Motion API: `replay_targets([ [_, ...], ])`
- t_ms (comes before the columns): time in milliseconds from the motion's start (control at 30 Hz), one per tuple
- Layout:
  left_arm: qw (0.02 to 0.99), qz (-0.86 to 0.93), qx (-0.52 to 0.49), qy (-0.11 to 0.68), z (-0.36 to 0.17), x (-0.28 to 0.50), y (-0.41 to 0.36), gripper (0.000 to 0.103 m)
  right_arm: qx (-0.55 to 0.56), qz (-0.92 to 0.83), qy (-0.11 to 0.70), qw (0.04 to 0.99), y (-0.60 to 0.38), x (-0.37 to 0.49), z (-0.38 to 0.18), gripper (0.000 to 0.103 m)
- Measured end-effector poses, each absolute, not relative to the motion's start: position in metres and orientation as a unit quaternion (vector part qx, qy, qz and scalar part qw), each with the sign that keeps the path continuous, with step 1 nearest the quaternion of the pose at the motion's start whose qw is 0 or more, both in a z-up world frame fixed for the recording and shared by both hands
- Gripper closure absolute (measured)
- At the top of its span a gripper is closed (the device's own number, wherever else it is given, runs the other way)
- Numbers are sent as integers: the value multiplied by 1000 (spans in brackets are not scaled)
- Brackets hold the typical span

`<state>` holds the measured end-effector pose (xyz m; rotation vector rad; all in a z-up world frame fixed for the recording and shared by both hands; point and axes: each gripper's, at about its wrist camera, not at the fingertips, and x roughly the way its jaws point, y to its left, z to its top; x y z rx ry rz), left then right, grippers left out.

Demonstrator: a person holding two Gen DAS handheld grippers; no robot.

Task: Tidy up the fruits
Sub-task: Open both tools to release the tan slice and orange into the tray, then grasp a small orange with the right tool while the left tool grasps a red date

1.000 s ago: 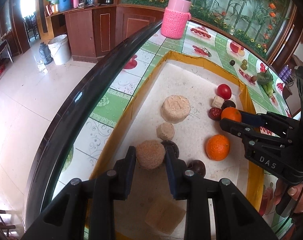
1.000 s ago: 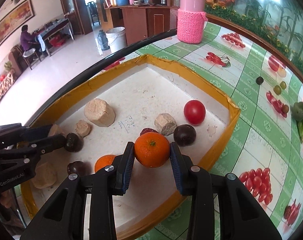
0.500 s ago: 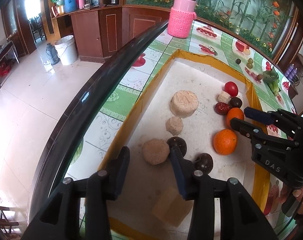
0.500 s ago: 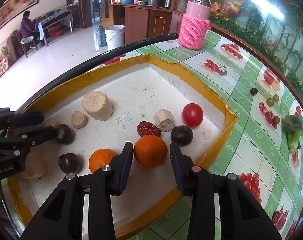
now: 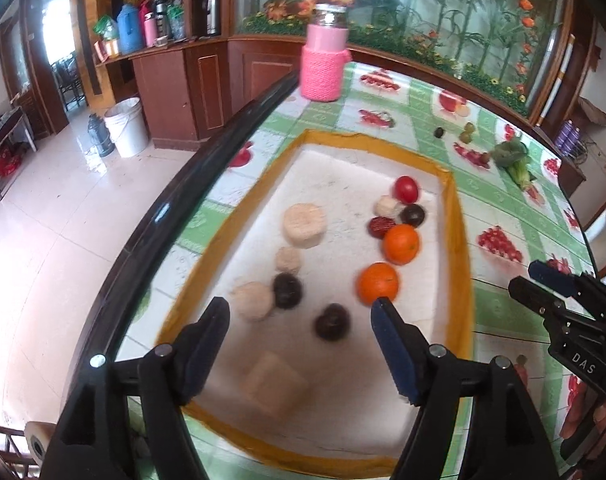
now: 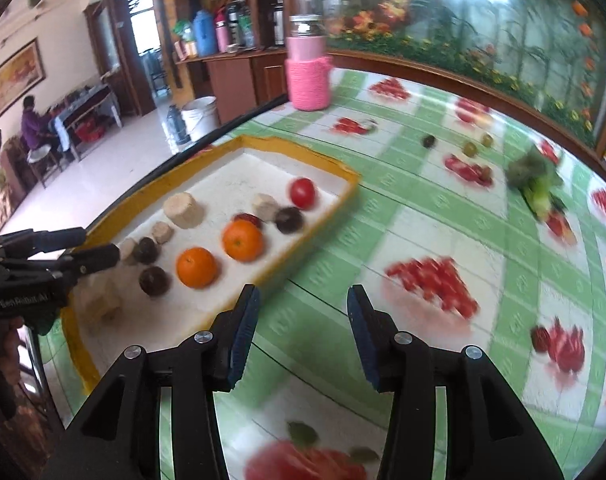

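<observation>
Left wrist view: left gripper [image 5: 299,344] has just spread, empty, leaving the tan ball [image 5: 252,301] in the tray [image 5: 461,248]; right gripper [image 6: 301,332], jaws parted, has swung off both oranges [image 6: 196,267], apparently both placed.

Both wrist cameras look steeply down, sharing the yellow-rimmed tray [image 5: 461,240] [image 6: 307,236].

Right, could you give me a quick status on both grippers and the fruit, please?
Left gripper open, empty, over the tray. Right gripper open, empty, over the tablecloth. Two oranges side by side in tray. Nothing blocking.
</observation>
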<state>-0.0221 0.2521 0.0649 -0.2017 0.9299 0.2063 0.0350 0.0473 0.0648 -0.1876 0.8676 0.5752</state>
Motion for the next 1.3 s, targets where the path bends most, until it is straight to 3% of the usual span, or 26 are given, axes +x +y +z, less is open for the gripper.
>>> replay_targets([
  [600,888,-63,3,455,83,26,64,23,118,-118,417,893,-303,81,56,56],
  [900,869,-94,6,486,59,62,6,23,106,-118,463,872,-329,112,28,56],
  [967,864,-101,3,493,55,71,-5,23,90,-117,470,870,-328,115,23,60],
  [1033,862,-107,4,496,51,78,-18,23,88,-118,469,871,-330,116,20,71],
  [1300,853,-117,-17,509,36,116,-62,23,106,-105,463,874,-338,115,22,72],
])
